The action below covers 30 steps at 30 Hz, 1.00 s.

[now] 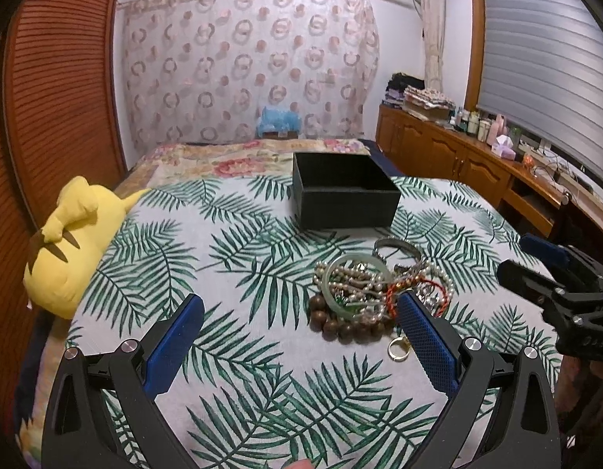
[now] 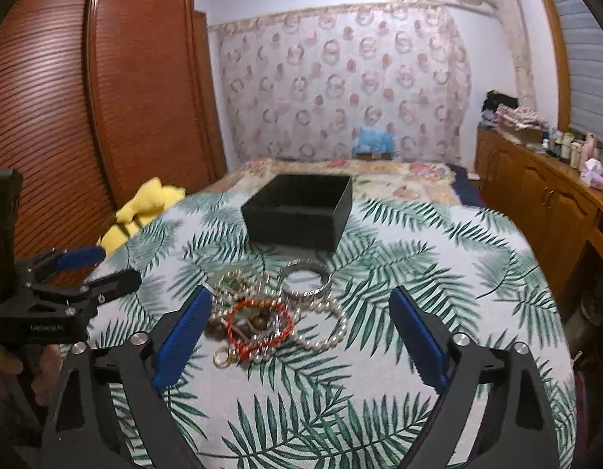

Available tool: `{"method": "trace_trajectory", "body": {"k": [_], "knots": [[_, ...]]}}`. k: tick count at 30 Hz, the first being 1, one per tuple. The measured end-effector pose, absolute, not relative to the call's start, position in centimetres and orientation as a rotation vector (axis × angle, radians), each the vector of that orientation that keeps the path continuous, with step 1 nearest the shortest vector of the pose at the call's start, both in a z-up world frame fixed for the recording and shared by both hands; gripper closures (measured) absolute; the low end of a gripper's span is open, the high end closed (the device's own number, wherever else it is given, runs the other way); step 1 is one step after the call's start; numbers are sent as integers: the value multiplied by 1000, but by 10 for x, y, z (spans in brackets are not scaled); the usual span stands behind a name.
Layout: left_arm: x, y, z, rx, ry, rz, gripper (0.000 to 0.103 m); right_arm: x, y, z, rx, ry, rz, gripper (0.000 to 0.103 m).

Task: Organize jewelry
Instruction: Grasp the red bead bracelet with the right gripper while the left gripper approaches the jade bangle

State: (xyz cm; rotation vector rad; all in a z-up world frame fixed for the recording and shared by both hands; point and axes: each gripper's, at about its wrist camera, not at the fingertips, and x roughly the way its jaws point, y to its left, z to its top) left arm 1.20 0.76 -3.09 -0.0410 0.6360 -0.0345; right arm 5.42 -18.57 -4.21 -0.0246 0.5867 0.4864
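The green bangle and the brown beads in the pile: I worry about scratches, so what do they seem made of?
The green bangle looks like jade or glass: pale, translucent, glossy, one smooth ring. The brown beads look like wood: dark, round, with a dull sheen; the grain is too small to confirm. Both lie tangled with the pearl strand on the leaf-print cloth.

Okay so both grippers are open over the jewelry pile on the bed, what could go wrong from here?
1. The pile looks tangled: the red cord bracelet, pearl necklace and wooden beads overlap, so lifting one may drag others along.
2. The small gold ring lies loose at the pile's edge near the left gripper; a nudge could push it into the soft bedspread.
3. The black box sits on soft bedding and may tip if bumped.
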Motion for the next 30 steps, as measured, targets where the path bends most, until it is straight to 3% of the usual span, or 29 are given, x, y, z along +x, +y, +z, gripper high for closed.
{"method": "trace_trajectory", "body": {"k": [9, 25, 27, 30], "knots": [[21, 15, -50, -50, 701, -48, 8, 77, -166, -75, -76, 730, 571, 52], [31, 6, -76, -18, 781, -100, 8, 102, -159, -95, -47, 834, 621, 77], [32, 2, -77, -11, 781, -113, 8, 103, -159, -96, -46, 836, 628, 90], [33, -4, -78, 10, 779, -129, 8, 101, -160, -93, -47, 822, 627, 99]]}}
